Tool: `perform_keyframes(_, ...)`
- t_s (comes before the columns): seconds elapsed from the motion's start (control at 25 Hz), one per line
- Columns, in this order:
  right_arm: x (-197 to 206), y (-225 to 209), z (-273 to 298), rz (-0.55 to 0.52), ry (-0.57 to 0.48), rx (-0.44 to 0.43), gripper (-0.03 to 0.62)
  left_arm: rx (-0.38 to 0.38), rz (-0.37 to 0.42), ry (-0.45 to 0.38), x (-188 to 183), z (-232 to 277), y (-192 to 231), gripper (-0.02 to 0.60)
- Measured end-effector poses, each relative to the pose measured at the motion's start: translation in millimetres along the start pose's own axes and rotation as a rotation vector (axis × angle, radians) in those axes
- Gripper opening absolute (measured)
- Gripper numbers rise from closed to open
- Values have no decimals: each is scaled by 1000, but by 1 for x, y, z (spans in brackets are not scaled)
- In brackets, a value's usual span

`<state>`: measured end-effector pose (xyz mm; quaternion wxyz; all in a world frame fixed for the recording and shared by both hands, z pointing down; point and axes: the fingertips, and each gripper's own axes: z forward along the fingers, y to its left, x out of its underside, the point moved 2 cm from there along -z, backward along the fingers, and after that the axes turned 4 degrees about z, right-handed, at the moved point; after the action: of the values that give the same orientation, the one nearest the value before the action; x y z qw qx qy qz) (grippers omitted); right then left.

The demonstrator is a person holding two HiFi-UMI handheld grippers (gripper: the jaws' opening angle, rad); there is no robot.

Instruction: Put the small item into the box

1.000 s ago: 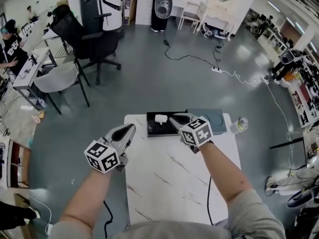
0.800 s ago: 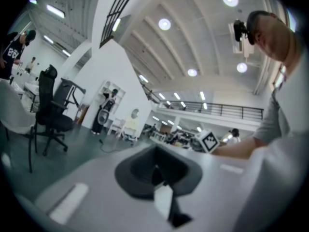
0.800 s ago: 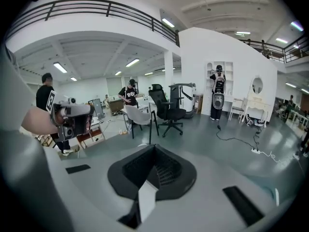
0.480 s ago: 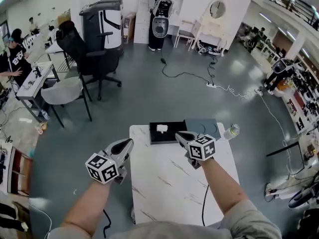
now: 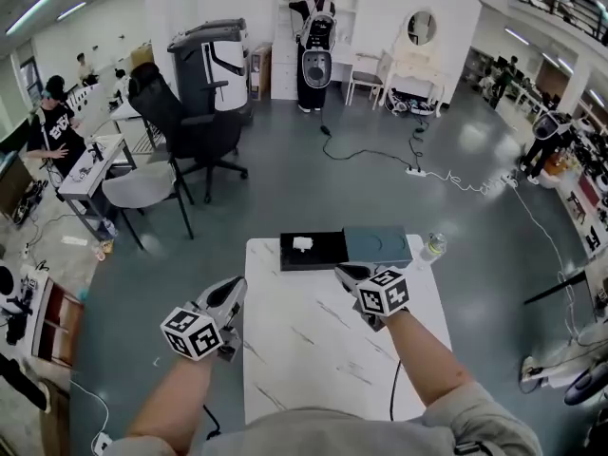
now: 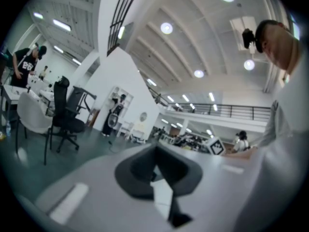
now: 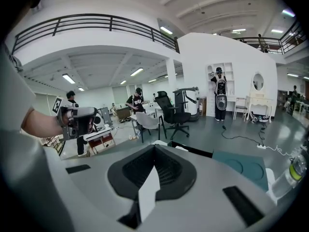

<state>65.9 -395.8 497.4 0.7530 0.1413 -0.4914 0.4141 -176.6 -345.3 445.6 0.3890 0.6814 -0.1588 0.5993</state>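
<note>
Sitting beside black box (image 5: 328,252), teal lid (image 5: 378,245), bottle (image 5: 432,247), chair (image 5: 195,126) beyond

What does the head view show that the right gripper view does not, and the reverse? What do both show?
Only the head view: the whole white table, the person's forearms, the right hand-held gripper with its marker cube, and the inside of the black box with the white small item in it.
Only the right gripper view: that gripper's jaws up close, pressed together with nothing between them.
Both: the box, the teal lid beside it, the bottle, the black office chair and the left hand-held gripper.
</note>
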Motion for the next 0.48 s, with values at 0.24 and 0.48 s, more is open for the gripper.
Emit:
perform_keyframes(0.24, -15, 0, -48, -7, -61, -28, 9, -44, 43, -31, -21, -6, -51, 6)
perform_keyframes(0.48, -17, -10, -95, -22, -90, -59, 9, -64, 81, -60, -31, 3, -105, 6)
